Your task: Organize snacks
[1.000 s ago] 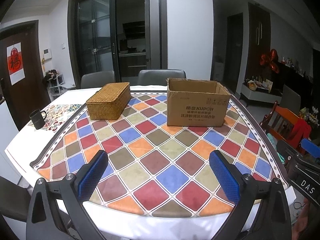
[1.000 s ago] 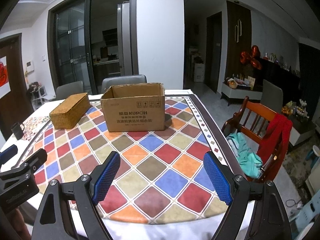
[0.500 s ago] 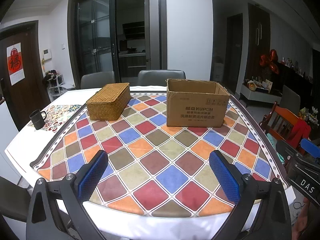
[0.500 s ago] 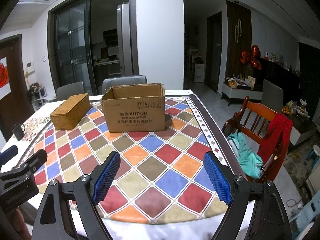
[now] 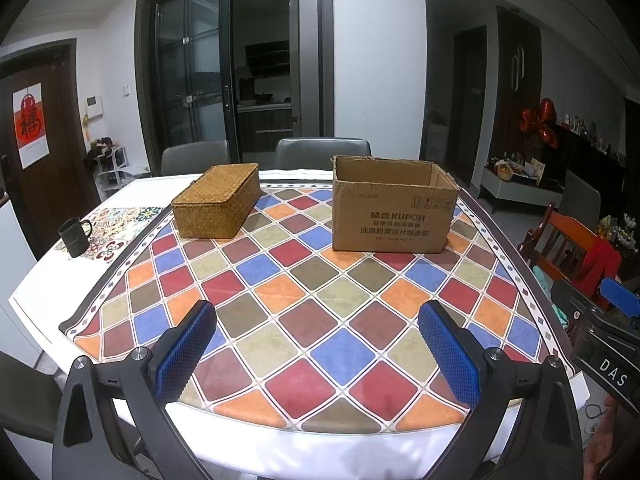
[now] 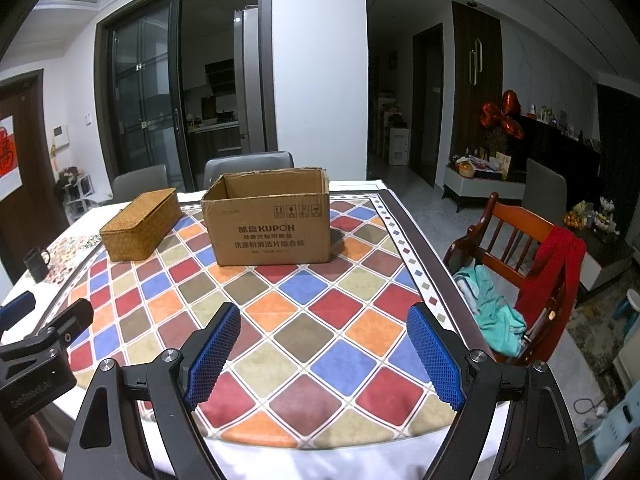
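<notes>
Nothing has shifted this past second: my left tongs (image 5: 316,344) and right tongs (image 6: 322,346) (both wide open, empty) wait at the table's (image 5: 120,196) near edge, the cardboard box (image 5: 394,210) and wicker box (image 5: 218,206) untouched at the far edge, so sorting hasn't begun

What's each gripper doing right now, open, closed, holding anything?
Left gripper: open, nothing between its pads, above the checked tablecloth.
Right gripper: open, empty too, short of the cardboard box.

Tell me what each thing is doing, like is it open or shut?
cardboard box: top flaps open, upright; inside not visible.
wicker basket: lid on, shut.
black mug: upright, on the patterned mat.
left gripper: open, holding nothing.
right gripper: open, holding nothing.
</notes>
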The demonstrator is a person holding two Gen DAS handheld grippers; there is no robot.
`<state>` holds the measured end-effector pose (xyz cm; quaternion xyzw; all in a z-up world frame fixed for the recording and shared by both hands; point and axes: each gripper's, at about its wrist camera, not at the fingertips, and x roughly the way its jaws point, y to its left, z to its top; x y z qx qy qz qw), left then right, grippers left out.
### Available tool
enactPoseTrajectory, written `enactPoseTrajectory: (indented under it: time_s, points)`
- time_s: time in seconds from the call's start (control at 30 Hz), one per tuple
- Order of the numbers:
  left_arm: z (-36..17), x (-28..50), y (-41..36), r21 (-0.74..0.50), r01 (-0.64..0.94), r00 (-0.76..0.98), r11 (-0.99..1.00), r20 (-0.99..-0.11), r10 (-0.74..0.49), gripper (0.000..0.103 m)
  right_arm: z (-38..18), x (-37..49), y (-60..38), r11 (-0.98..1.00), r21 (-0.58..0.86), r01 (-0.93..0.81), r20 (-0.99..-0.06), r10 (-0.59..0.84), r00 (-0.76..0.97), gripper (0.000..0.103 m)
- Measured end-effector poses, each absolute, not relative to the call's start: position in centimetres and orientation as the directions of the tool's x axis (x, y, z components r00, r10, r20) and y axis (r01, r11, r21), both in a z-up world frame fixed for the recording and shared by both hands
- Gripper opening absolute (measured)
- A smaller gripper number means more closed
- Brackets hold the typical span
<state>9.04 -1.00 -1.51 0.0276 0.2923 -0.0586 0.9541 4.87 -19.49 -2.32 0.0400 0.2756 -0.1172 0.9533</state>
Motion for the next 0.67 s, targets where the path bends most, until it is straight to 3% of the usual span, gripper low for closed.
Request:
enactPoseTrajectory:
  time_s: [0.67]
  points:
    - [-1.37,9.21,-1.18,0.012,0.127,0.820,0.992,-0.564,-0.099,0.103,-2.30,4.94,-19.45,0.969,0.014,0.248,-0.536,-0.202,0.820,0.086]
